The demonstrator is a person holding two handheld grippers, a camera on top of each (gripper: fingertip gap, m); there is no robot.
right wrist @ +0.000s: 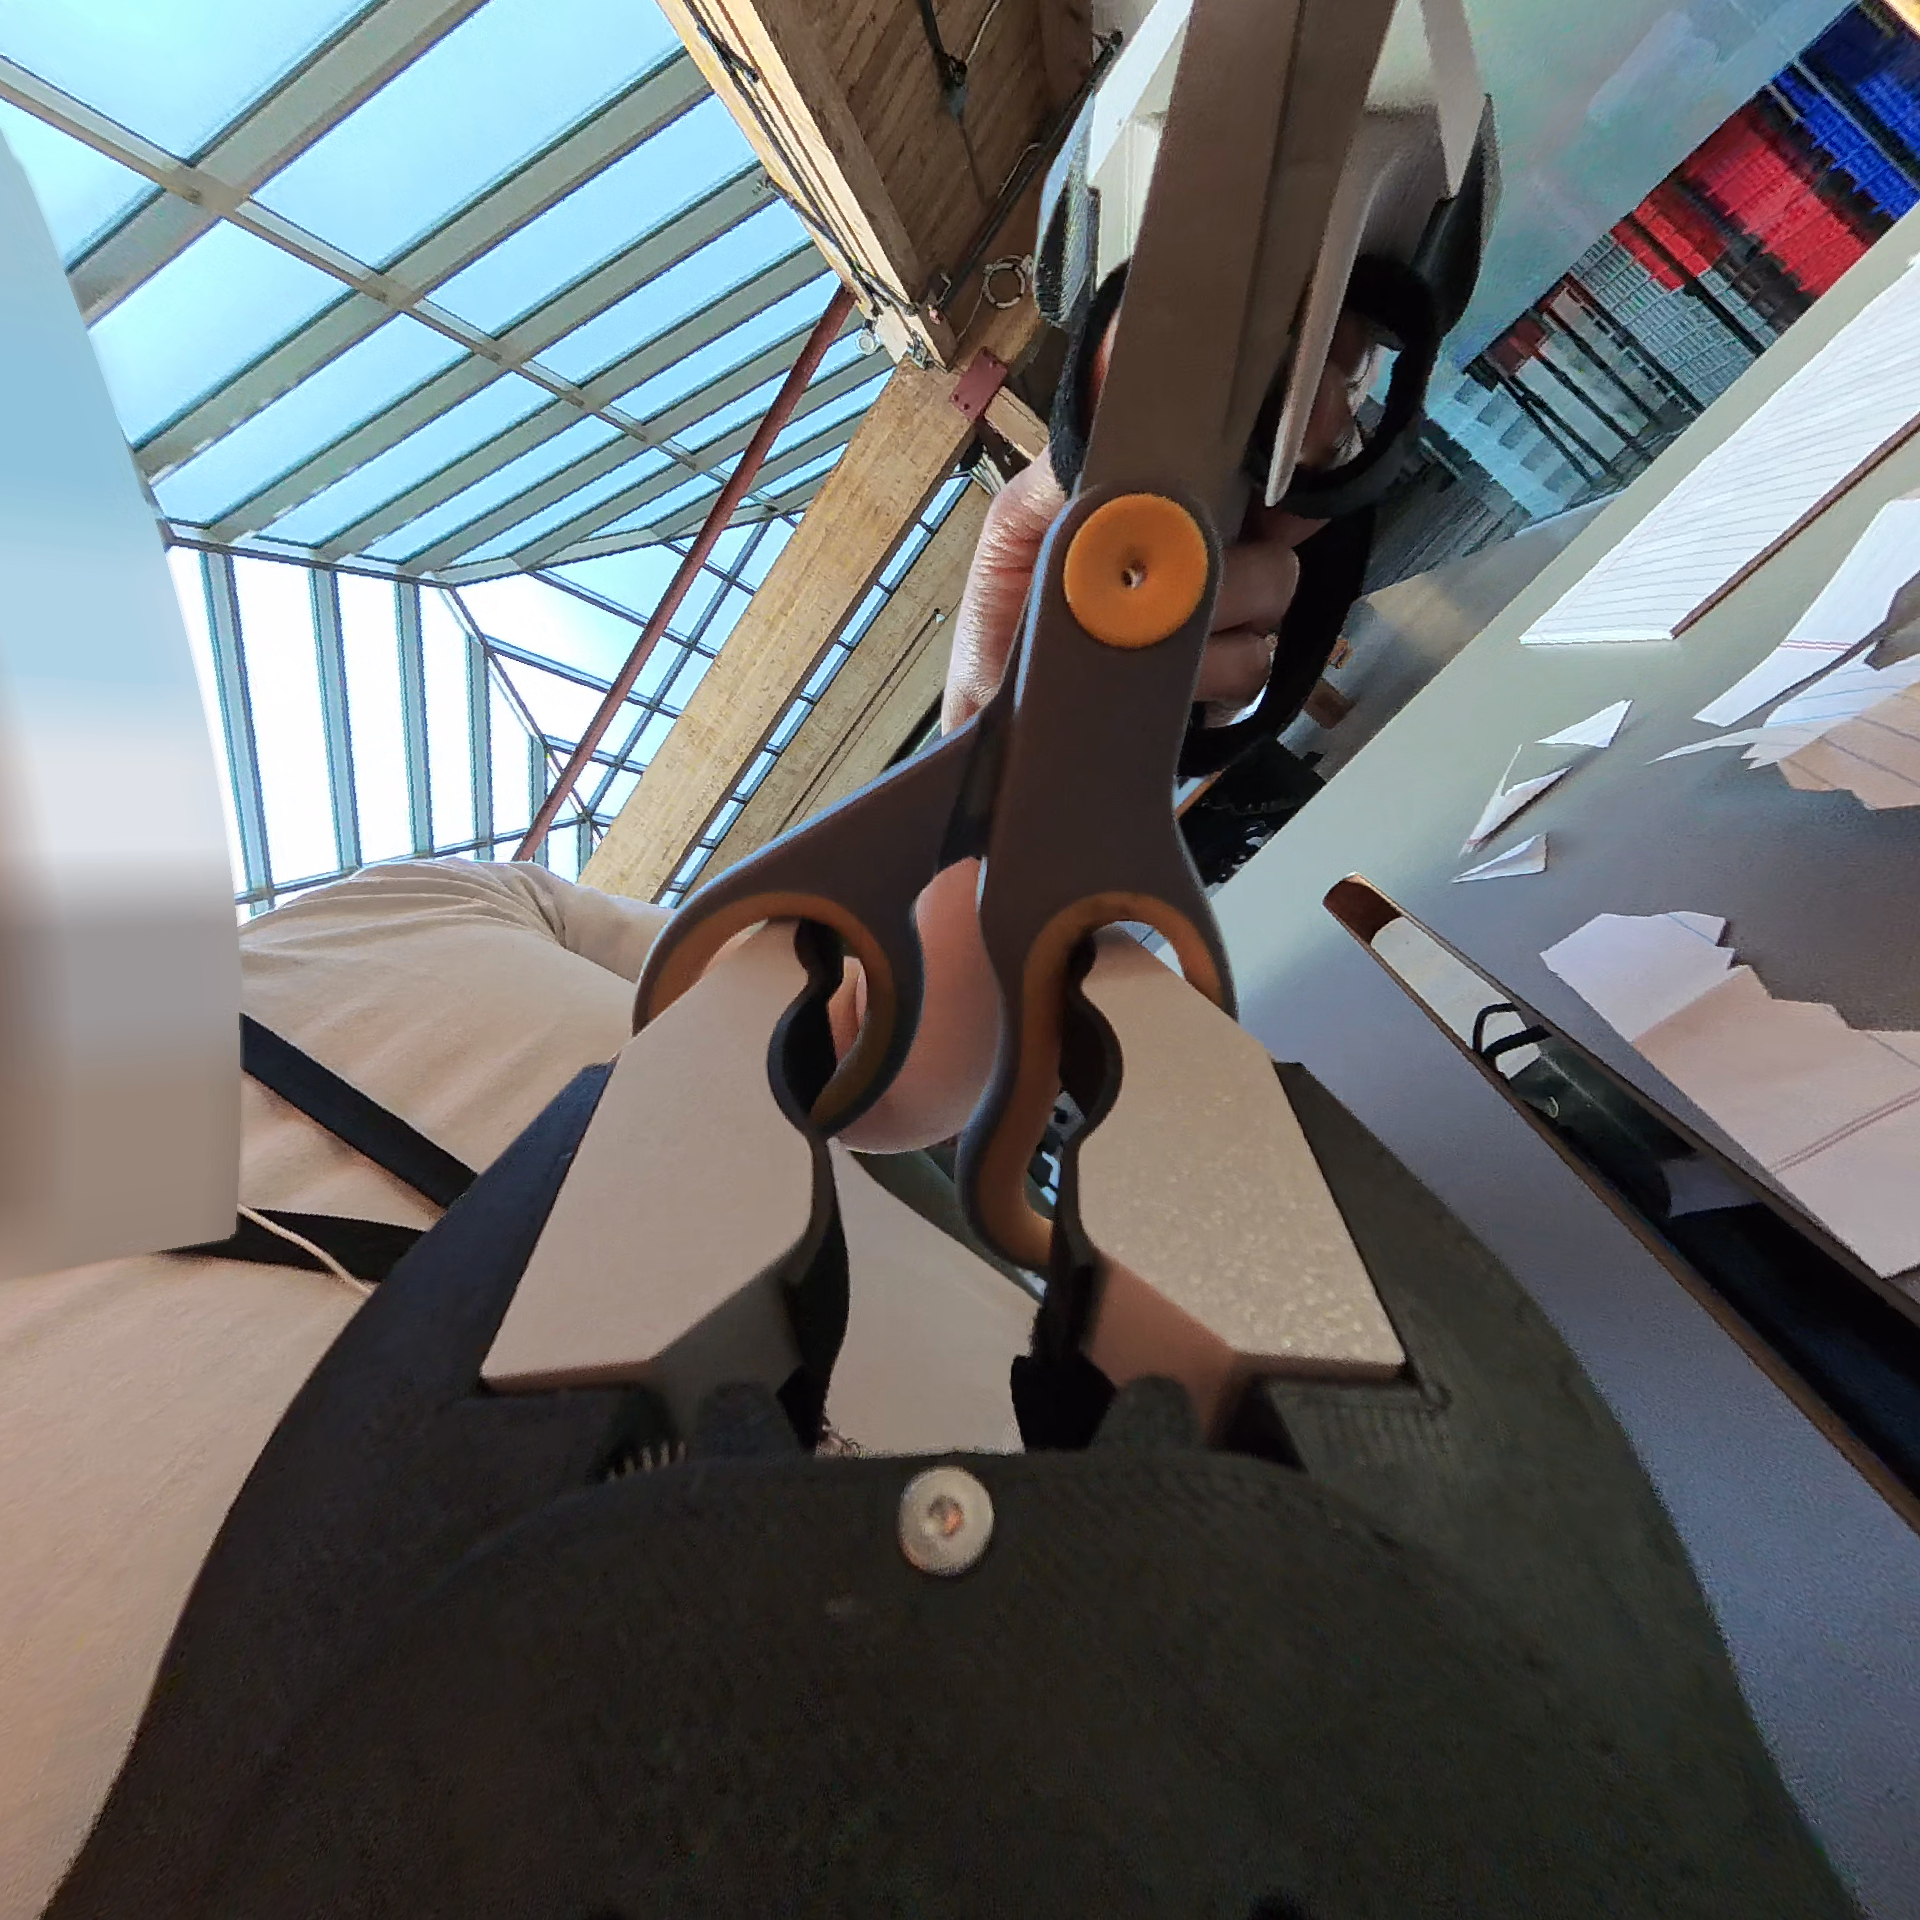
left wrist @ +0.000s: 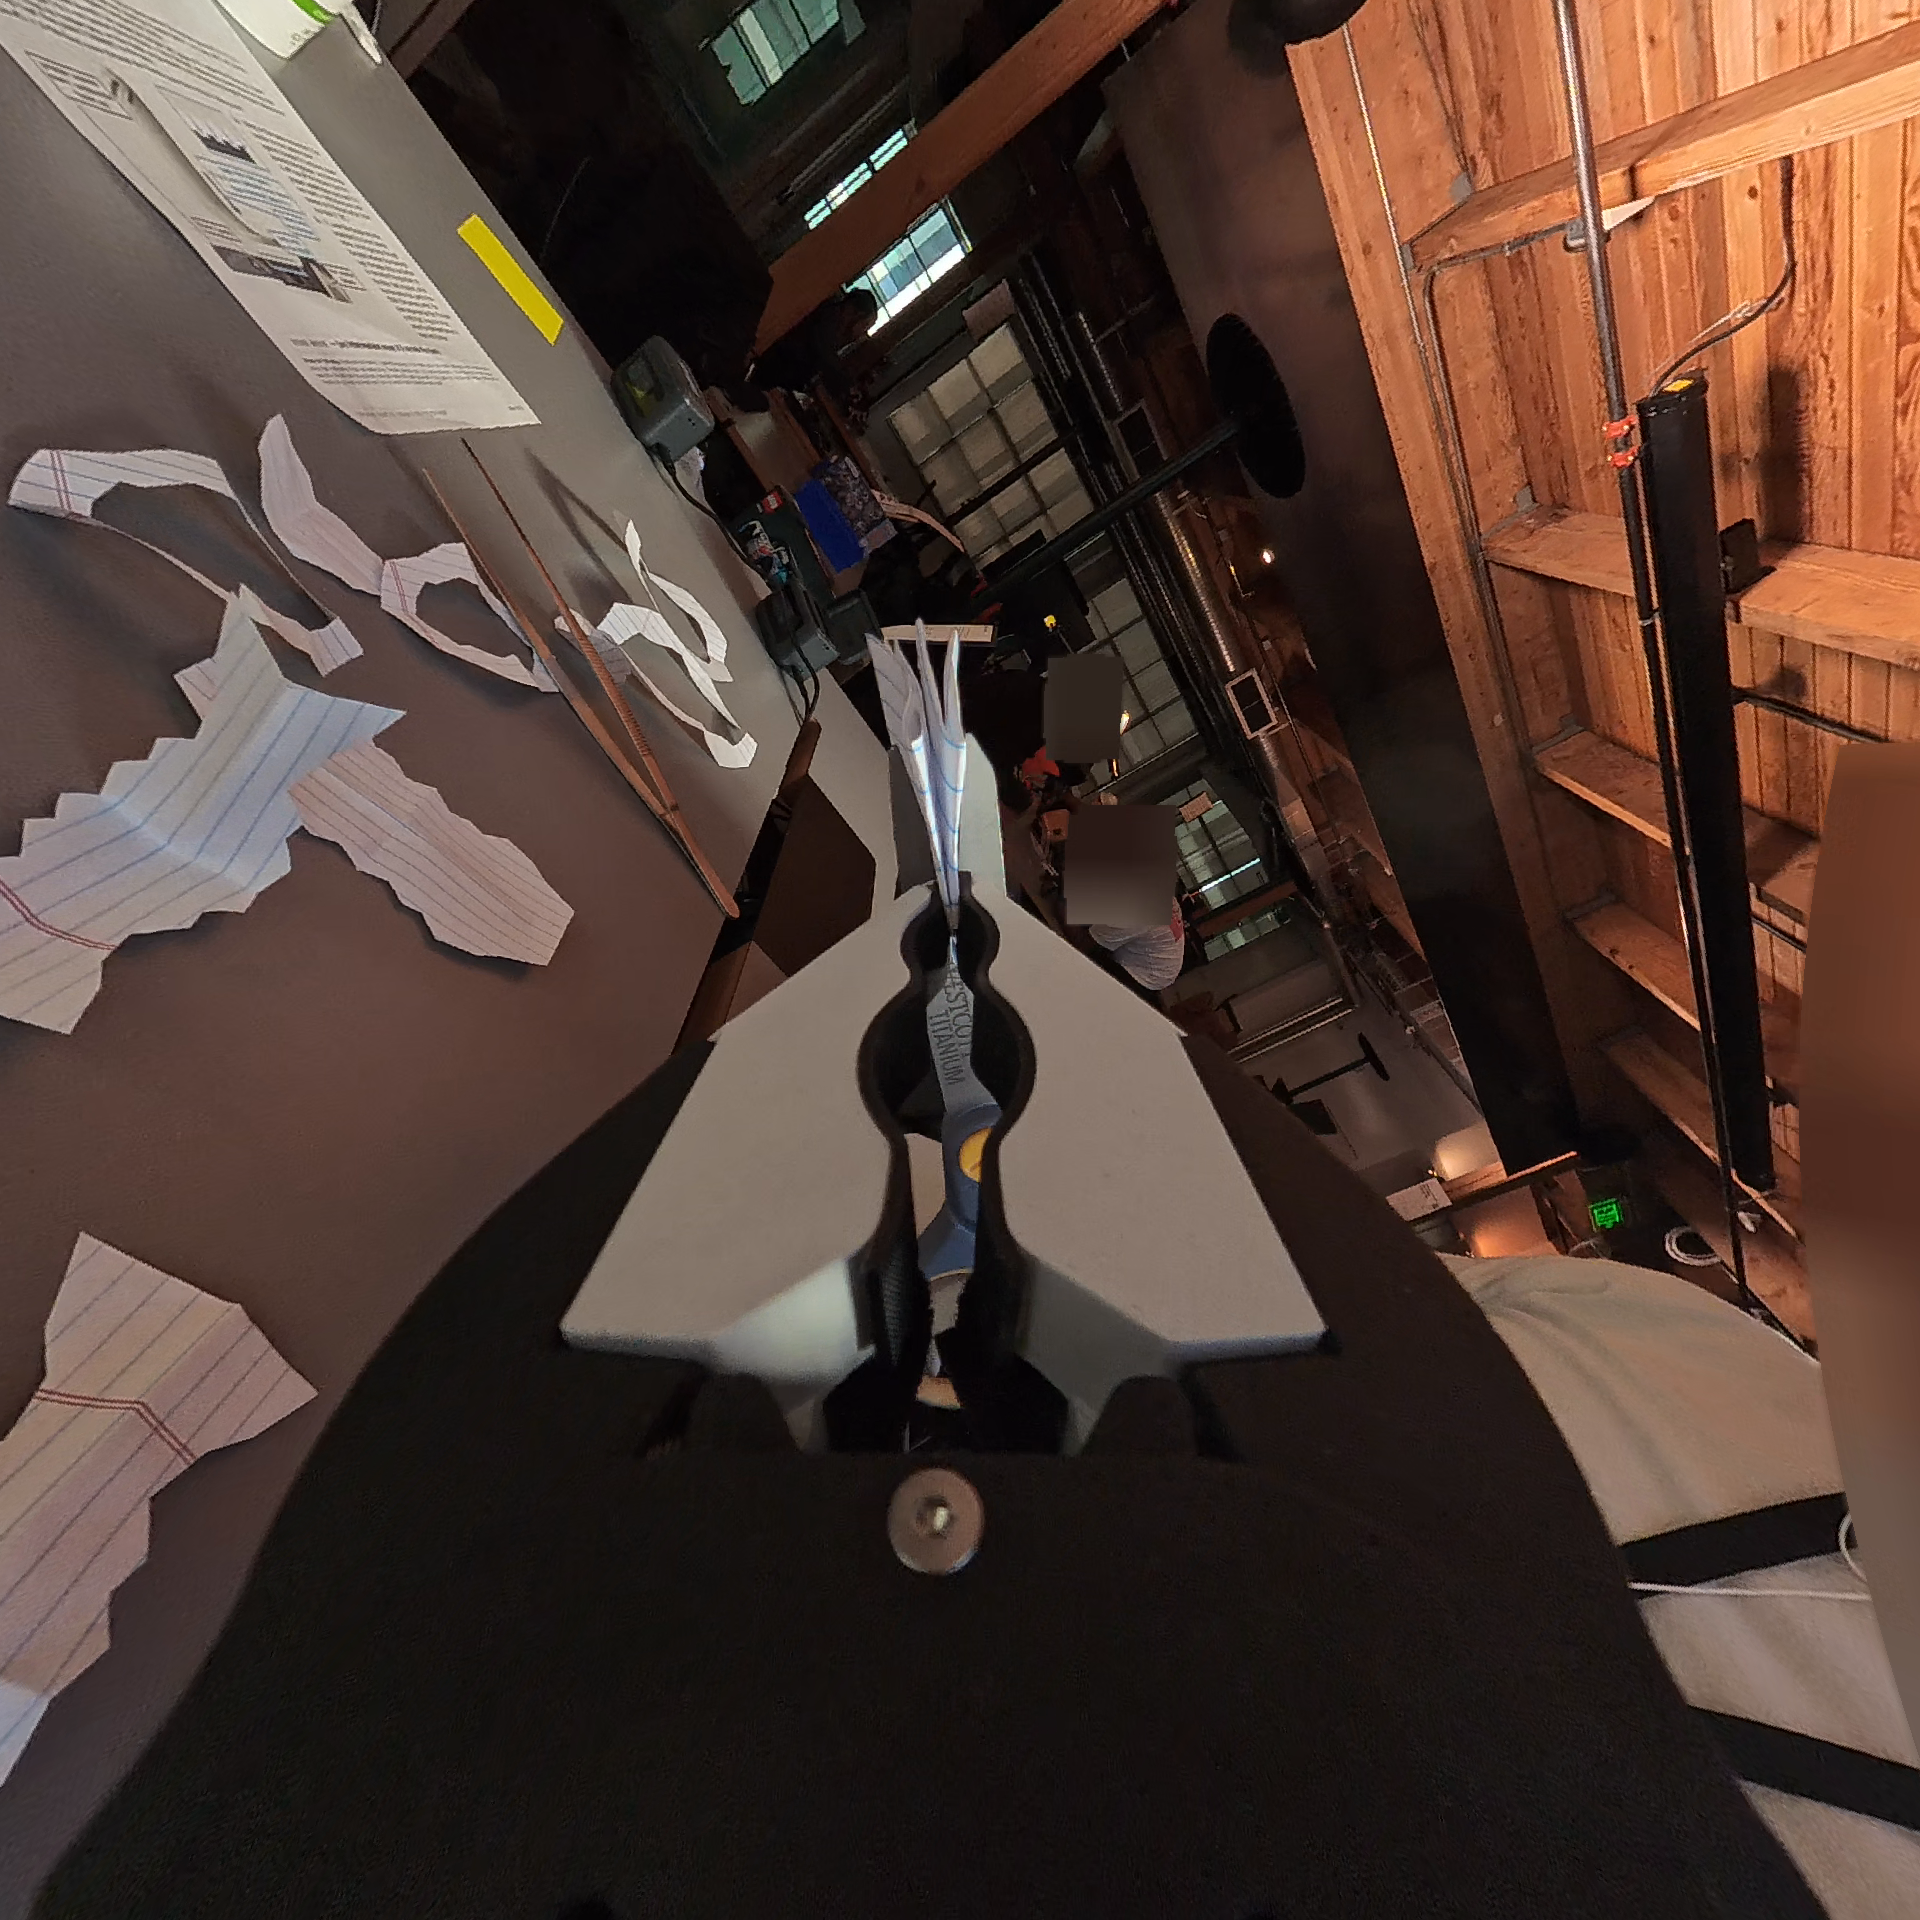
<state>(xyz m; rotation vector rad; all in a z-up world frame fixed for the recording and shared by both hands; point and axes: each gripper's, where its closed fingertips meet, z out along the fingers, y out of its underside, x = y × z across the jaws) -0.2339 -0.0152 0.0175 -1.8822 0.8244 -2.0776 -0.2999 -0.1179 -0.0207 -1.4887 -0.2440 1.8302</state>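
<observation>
Lined paper [left wrist: 940, 774] pinched in left gripper [left wrist: 951, 904], fingers nearly together, scissors [left wrist: 951, 1039] blade edge-on between them. Cut scraps [left wrist: 208, 810] on grey table [left wrist: 312, 1091] at left.
Right view: right gripper [right wrist: 951, 997] spread inside scissors handle loops, one finger [right wrist: 717, 1049] per loop; blades up toward left gripper.

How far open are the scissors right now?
Nearly shut: the scissors show handle loops close together on the right gripper's fingers, blades almost overlapping.
</observation>
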